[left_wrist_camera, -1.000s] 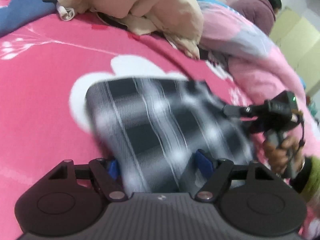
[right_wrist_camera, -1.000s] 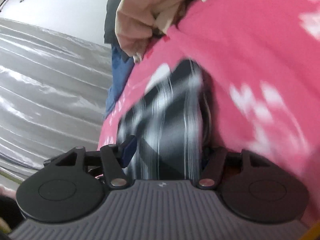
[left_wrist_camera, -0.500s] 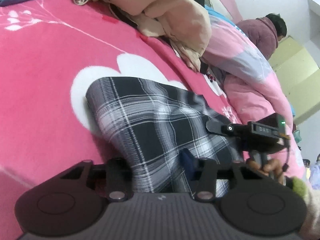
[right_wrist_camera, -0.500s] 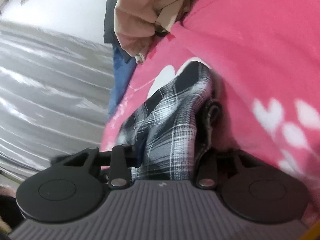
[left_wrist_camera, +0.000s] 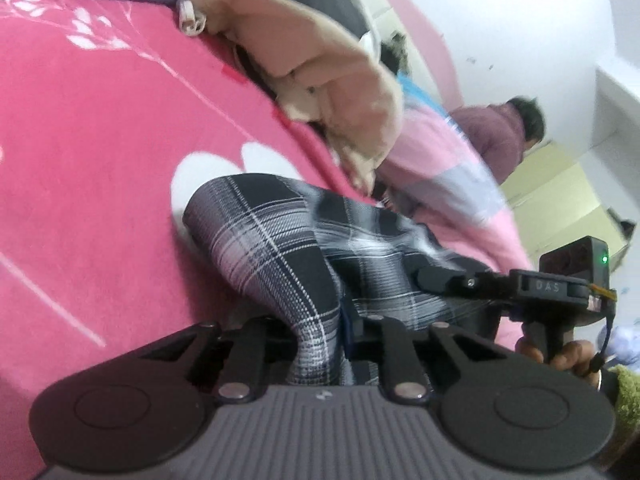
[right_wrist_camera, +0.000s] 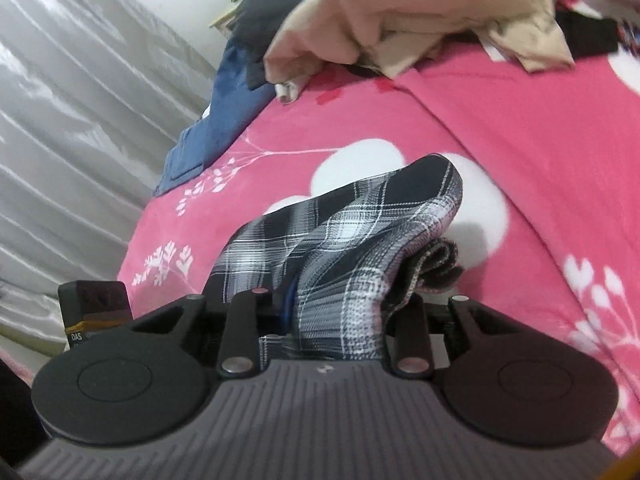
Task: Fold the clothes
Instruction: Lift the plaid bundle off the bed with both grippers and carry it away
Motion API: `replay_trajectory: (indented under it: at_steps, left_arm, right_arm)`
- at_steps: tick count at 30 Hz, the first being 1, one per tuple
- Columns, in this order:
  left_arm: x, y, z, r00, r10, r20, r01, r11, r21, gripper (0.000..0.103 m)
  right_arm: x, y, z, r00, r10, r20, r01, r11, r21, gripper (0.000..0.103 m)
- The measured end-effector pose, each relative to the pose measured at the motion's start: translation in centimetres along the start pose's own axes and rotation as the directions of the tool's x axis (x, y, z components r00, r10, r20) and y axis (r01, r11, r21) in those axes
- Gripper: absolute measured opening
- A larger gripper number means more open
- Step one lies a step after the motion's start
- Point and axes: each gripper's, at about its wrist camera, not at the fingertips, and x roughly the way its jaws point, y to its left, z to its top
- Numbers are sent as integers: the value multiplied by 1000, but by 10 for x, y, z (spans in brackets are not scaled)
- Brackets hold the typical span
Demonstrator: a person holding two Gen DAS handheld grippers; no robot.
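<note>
Lifted since a second ago, the plaid garment (right_wrist_camera: 352, 236) bunches off the pink blanket (left_wrist_camera: 100, 152). Left gripper (left_wrist_camera: 320, 344) and right gripper (right_wrist_camera: 336, 320) jaws are closing, pinching its near edge. Open blanket lies ahead, before the beige clothing pile (right_wrist_camera: 400, 12).

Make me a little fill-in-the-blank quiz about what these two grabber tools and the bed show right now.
1. The garment between both grippers has a black and white ____ pattern.
2. It lies on a blanket whose main colour is ____.
3. The left gripper and the right gripper are both closing on the ____ garment.
4. The crumpled cloth heaped behind is ____.

Missing words: plaid; pink; same; beige
</note>
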Motion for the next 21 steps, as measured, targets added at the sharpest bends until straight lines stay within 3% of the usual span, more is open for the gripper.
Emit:
replay_trajectory:
  at_steps: [7, 12, 16, 21]
  left_arm:
    - [-20, 12, 10, 994, -36, 99, 41, 998, -54, 16]
    - [-56, -2, 32, 968, -21, 250, 23, 1000, -6, 15]
    - [-90, -21, 45, 923, 39, 383, -55, 998, 31, 14]
    - [-128, -50, 44, 836, 104, 539, -140, 990, 26, 14]
  right_arm:
    - [10, 48, 27, 996, -53, -69, 44, 991, -129, 27]
    - [9, 83, 56, 999, 14, -51, -27, 962, -271, 25]
    - [17, 99, 81, 989, 143, -23, -144, 950, -276, 25]
    - [24, 133, 95, 956, 291, -20, -279, 892, -355, 24]
